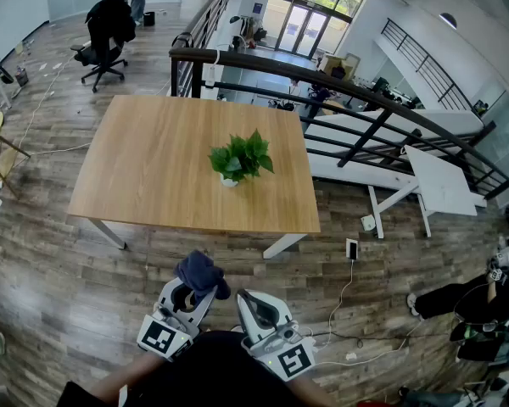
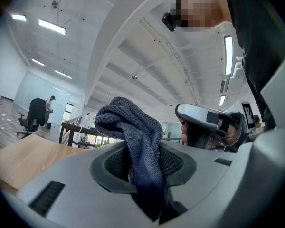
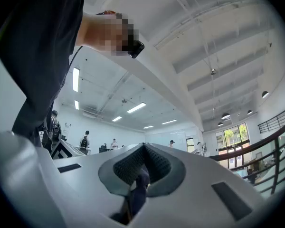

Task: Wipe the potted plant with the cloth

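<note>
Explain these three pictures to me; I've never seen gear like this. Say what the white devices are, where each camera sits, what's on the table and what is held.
No robot here: a person holds a two-jaw gripper in each hand. The wide picture comes from a camera on the person's head, looking down; the left gripper and right gripper show at its bottom. The other two pictures come from cameras riding on each gripper, looking along its jaws. On the wooden table stands a small potted plant. The left gripper is shut on a dark blue cloth, bunched above its jaws. The right gripper's jaws are closed together; a dark bluish bit shows low between them, which I can't identify.
</note>
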A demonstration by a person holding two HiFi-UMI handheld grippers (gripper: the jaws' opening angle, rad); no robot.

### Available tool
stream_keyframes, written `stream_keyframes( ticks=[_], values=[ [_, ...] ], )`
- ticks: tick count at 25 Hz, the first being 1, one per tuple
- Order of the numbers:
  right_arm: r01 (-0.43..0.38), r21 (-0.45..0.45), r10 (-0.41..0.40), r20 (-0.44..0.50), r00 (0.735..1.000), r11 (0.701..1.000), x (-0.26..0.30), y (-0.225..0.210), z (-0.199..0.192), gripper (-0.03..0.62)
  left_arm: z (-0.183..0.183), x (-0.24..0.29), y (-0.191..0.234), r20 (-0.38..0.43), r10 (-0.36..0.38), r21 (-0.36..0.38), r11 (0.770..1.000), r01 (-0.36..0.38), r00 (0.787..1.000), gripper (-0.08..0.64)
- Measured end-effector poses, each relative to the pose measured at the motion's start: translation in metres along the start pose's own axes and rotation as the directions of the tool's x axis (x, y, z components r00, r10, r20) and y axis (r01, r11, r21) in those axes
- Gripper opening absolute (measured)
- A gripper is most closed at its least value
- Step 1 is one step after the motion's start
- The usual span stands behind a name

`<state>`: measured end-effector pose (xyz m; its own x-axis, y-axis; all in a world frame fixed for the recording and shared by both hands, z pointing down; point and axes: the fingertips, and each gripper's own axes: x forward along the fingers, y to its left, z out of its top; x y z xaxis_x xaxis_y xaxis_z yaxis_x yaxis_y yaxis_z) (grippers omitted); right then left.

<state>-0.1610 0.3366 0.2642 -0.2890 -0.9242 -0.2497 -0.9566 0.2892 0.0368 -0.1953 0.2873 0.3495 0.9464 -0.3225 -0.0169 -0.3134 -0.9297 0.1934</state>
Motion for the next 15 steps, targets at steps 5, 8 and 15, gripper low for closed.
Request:
stream_keyframes(
  ticks=[5,8,15],
  values=[
    [0.010,-0.003,-0.010,-0.018,1.000,1.000,-0.011,-0.003,0.001,0.017,-0.002,0.000,-0.008,-0.010,0.010,-0.005,1.000,-0.010,1.000,0.147],
    [0.004,0.000,-0.004,-0.024,1.000,1.000,-0.020,-0.004,0.002,0.018,0.001,0.004,-0.015,0.006,0.004,-0.010,1.000,-0.004,1.000,0.147],
    [0.012,-0.013,-0.013,-0.061,0.998,1.000,-0.043,-0.014,-0.010,0.018,-0.007,0.016,-0.028,0.012,0.005,-0.004,1.000,-0.005,1.000,0.147]
  ],
)
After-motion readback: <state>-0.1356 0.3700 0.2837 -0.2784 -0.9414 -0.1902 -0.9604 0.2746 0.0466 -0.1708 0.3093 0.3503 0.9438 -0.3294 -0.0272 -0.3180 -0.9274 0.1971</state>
